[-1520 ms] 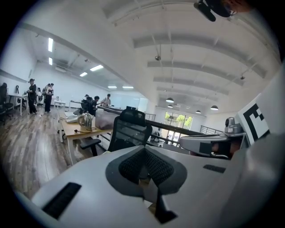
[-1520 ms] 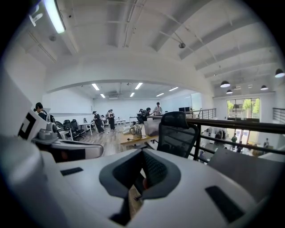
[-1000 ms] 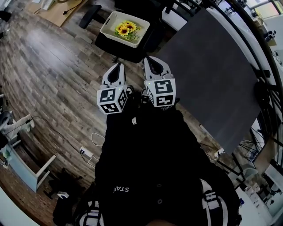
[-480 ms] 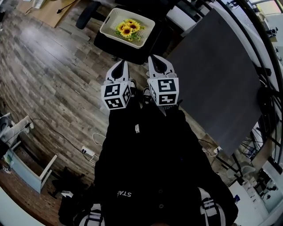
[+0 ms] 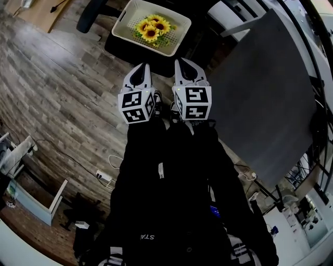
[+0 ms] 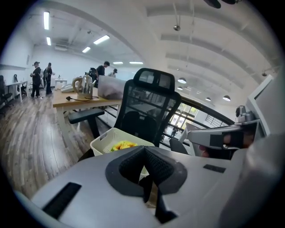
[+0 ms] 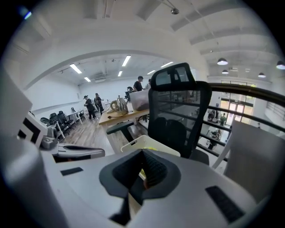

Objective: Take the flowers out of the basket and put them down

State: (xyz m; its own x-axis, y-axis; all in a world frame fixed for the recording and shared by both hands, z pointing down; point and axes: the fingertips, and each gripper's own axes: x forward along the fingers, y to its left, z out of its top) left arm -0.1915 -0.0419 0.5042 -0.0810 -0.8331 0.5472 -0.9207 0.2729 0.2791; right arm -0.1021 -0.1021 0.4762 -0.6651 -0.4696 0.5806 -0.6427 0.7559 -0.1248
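Observation:
Yellow sunflowers (image 5: 152, 29) lie in a white perforated basket (image 5: 126, 36) that rests on a black chair seat (image 5: 130, 53) ahead of me. The left gripper view shows the basket (image 6: 104, 141) and the flowers (image 6: 121, 145) just beyond the jaws. My left gripper (image 5: 140, 71) and right gripper (image 5: 186, 66) are held side by side, short of the seat and pointing at the basket. Both are shut with nothing between the pads. In the right gripper view the basket (image 7: 147, 143) peeks over the right gripper (image 7: 142, 168).
A black mesh office chair back (image 6: 149, 107) rises behind the basket, with an armrest (image 5: 89, 14) at its left. A large dark grey board (image 5: 263, 98) lies to the right. Wooden floor (image 5: 57, 88) spreads left, with a power strip and cable (image 5: 102, 180). Several people stand far off (image 6: 42, 73).
The basket has come nearer and sits larger at the top of the head view. Both grippers stay side by side and shut.

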